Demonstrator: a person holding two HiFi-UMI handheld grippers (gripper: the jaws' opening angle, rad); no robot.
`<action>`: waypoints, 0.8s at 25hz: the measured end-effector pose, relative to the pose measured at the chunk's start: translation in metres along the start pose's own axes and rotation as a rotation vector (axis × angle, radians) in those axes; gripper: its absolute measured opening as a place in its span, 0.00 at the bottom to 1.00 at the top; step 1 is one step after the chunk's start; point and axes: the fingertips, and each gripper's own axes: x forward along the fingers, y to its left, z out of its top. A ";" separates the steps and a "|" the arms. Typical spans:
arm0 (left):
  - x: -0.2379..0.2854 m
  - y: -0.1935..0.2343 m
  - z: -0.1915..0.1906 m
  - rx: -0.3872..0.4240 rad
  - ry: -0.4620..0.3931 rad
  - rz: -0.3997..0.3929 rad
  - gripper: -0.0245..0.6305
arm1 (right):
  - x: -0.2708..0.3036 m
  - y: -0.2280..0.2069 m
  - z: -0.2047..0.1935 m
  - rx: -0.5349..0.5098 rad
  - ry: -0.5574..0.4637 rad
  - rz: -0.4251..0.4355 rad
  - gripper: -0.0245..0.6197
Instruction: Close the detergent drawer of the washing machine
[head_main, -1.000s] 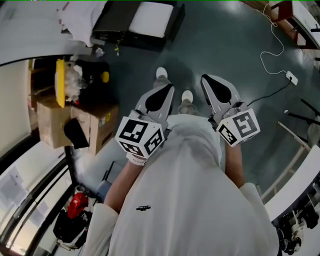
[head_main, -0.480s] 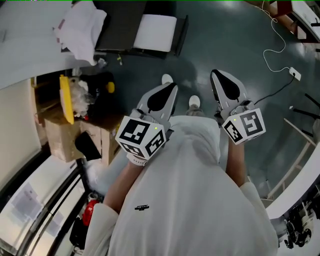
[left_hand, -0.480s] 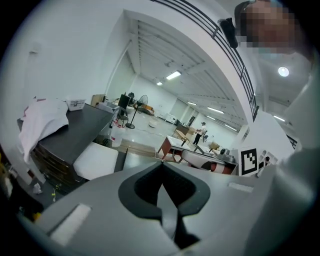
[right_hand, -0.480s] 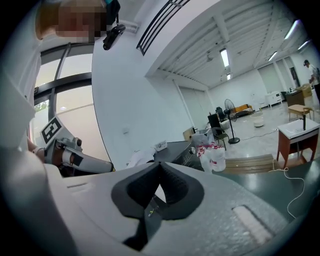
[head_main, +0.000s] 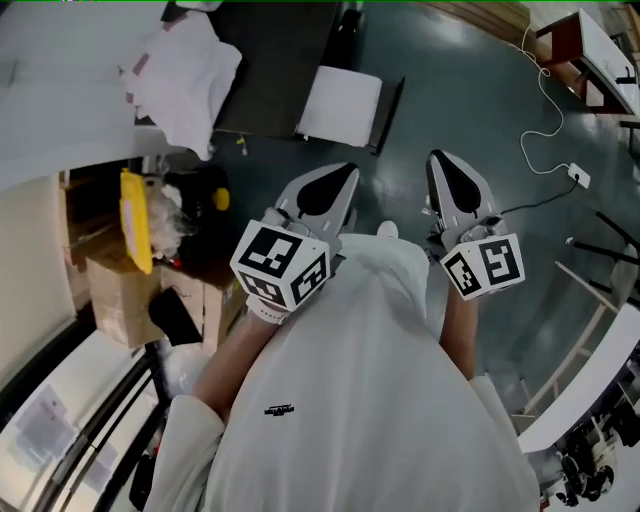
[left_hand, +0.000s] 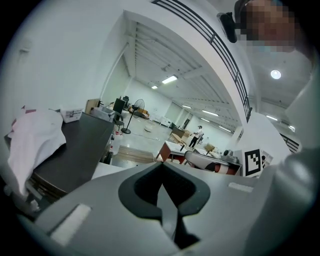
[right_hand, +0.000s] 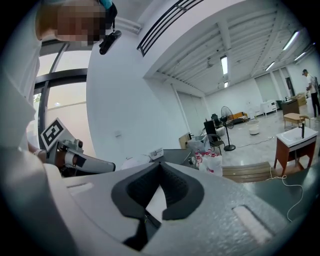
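Person stands w/ both claws held up near the chest, over the white shirt (head_main: 380, 380), tips pointing out over the floor (head_main: 400, 120). Left claw (head_main: 335, 185): jaws pressed together, nothing b/w them; the left gripper view shows the dark pads meeting along one seam. Right claw (head_main: 448, 178): same story, jaws together & empty. The two sit side by side, apart, touching nothing.

Washing machine & detergent drawer: not in any view, so I can't say where the drawer is or whether it's open. What does show: a dark table (head_main: 270, 70) far left w/ a white cloth (head_main: 185, 70) heaped on it, a cardboard box (head_main: 120, 290) & something yellow (head_main: 137, 215) on the left, nearer than the table, and a white cable (head_main: 545, 110) trailing on the floor far right.

My read: closing isn't under way, and neither claw is near anything to push. Next move prob. calls for finding the machine first, then bringing one claw to the drawer front. Joined jaws are fine here since it's a push, not a grab. Press near the middle of the front, straight along its slide, till flush. An off-centre shove could skew it & jam.
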 end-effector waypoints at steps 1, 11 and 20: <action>-0.001 0.008 0.005 0.002 -0.003 -0.002 0.06 | 0.007 0.001 0.002 0.000 -0.005 -0.008 0.04; -0.001 0.057 0.013 0.008 0.038 -0.053 0.06 | 0.044 0.015 -0.002 0.046 -0.049 -0.080 0.04; 0.017 0.061 0.010 0.019 0.085 -0.088 0.06 | 0.055 0.007 -0.021 0.050 -0.007 -0.064 0.04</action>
